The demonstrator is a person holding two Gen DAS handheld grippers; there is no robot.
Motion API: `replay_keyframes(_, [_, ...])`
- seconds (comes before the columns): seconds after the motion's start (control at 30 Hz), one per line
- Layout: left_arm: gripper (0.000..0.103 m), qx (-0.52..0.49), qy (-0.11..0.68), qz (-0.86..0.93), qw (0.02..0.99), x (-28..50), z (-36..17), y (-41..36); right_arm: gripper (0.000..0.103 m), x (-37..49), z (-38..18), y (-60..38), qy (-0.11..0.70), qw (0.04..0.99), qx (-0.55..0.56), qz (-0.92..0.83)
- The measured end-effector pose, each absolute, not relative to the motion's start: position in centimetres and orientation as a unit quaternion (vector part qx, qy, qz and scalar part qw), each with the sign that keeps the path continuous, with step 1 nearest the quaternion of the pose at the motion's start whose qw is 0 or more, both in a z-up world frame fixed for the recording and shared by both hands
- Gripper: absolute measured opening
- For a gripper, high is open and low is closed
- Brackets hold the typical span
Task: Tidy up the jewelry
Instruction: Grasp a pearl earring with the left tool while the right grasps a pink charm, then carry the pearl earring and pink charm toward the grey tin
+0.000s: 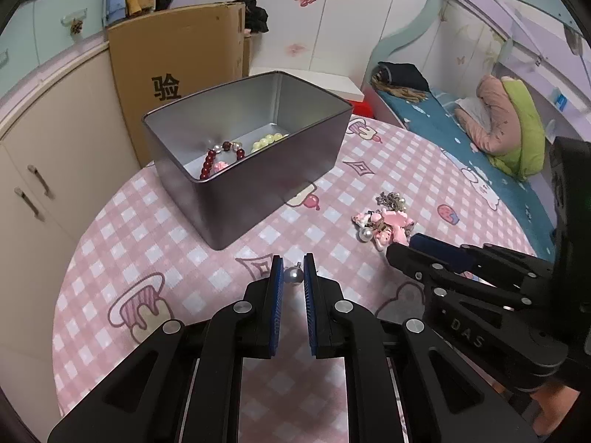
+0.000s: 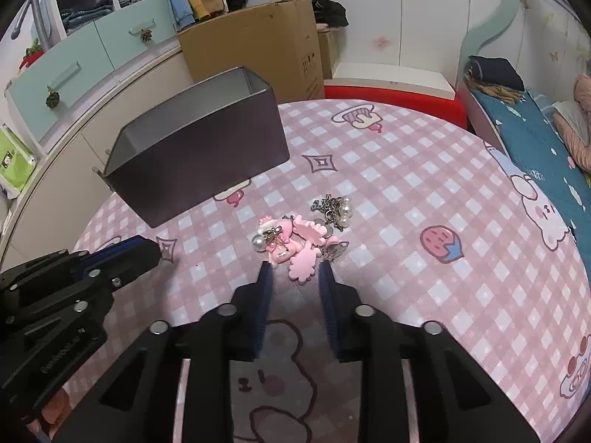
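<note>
Left wrist view: left gripper [image 1: 293, 275] fingers clench a pearl earring [image 1: 293, 276], next bound for the metal tin [image 1: 236, 192]; right gripper [image 2: 295, 277] fingers released before the pink charm pile [image 2: 295, 243].

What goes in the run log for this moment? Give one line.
left gripper: shut on pearl bead | right gripper: open by pink charms | tin: bracelets inside

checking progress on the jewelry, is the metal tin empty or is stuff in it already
Not empty. The open tin holds a dark red bead bracelet and pale yellow-green beads on its floor.
</note>
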State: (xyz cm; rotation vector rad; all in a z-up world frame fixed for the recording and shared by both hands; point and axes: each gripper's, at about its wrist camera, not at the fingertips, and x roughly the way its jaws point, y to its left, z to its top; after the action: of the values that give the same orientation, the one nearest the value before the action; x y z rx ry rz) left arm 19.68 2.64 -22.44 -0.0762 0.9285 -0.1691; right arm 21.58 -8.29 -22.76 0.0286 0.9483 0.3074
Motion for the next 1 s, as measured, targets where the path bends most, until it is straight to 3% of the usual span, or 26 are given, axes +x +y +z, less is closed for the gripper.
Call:
replay_keyframes(0.2, [0.012,-0.042,0.45,-0.086,0.888,19.6,-22.6,3.0,0.024,22.1,-22.7,-8.2,0.452,0.88,0.014,0.145])
replay_keyframes(0.27, [0.012,-0.044,0.45,-0.091,0.887,19.7,-22.5,3.0,0.015,22.2,-22.7,-8.2,0.451,0.881,0.012,0.144])
replay_keyframes(0.57, [0.012,-0.05,0.444,-0.114,0.887,19.2,-21.5,2.4,0.015,20.8,-21.9,-9.7,0.445,0.883,0.02,0.15])
replay_keyframes(1.0, [0.012,-0.072,0.4,-0.182,0.895,18.8,-15.7,2.1,0.015,18.7,-14.3,-11.1,0.379,0.905,0.056,0.183])
